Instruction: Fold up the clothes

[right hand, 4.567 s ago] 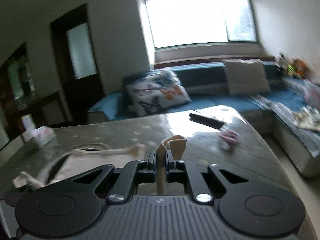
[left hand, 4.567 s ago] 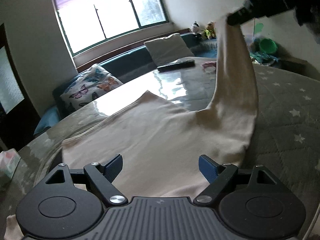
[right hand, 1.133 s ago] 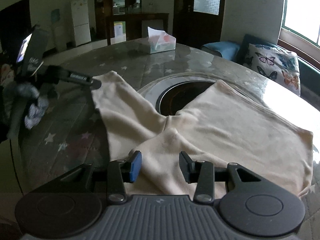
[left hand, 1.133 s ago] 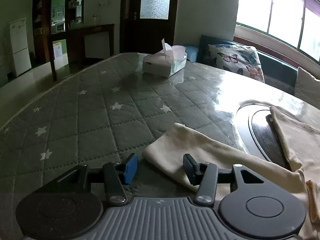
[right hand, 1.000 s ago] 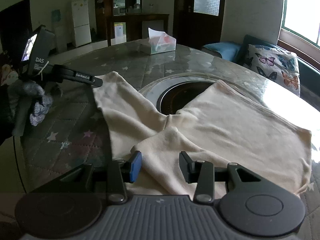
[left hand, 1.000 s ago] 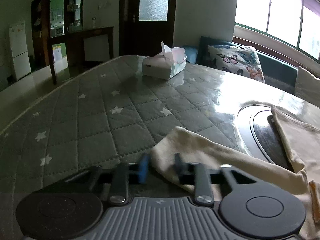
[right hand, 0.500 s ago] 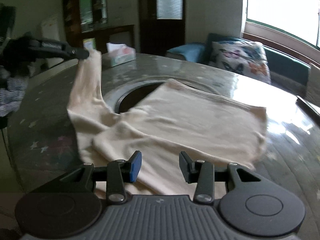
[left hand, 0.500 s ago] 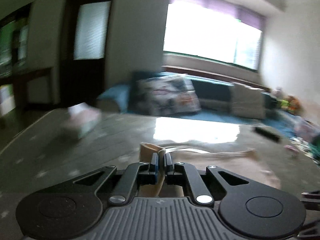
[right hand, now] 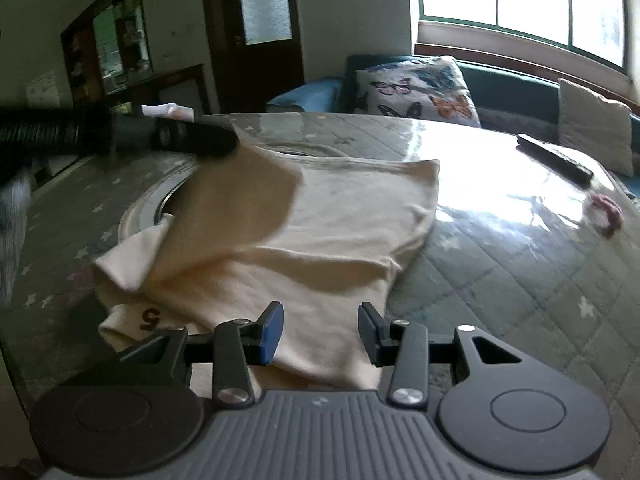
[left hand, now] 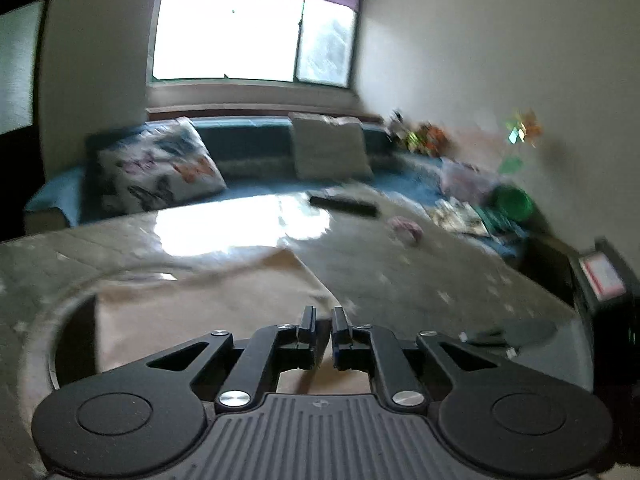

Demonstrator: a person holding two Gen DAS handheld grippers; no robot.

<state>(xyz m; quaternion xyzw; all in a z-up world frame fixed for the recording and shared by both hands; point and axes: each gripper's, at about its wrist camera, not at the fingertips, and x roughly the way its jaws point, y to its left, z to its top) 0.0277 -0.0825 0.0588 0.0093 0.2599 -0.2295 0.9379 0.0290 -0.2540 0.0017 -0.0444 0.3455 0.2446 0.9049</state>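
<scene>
Cloth first: the cream garment point(right hand: 320, 224) is spread over the middle of the quilted star-pattern table point(right hand: 500, 280), partly covering the round metal ring inset point(right hand: 140, 204) in the tabletop, with a sleeve end poking out at its left and a dark "5" print near the closest edge. The left gripper point(left hand: 323, 326) has its fingers nearly pressed together with only a thin slit between them, and the shot is blurry, but in the right wrist view you can see it up at the far left with a flap of the garment lifted from its tip, so it's pinching the fabric. The right gripper point(right hand: 320, 330) sits low over the near edge of the garment with its fingers spread wide, nothing between them. Further back on the table there's a black remote point(right hand: 554, 158) and a small pink thing point(right hand: 608, 214), well apart from the garment, and a butterfly pillow point(right hand: 416, 90) on the sofa behind.
</scene>
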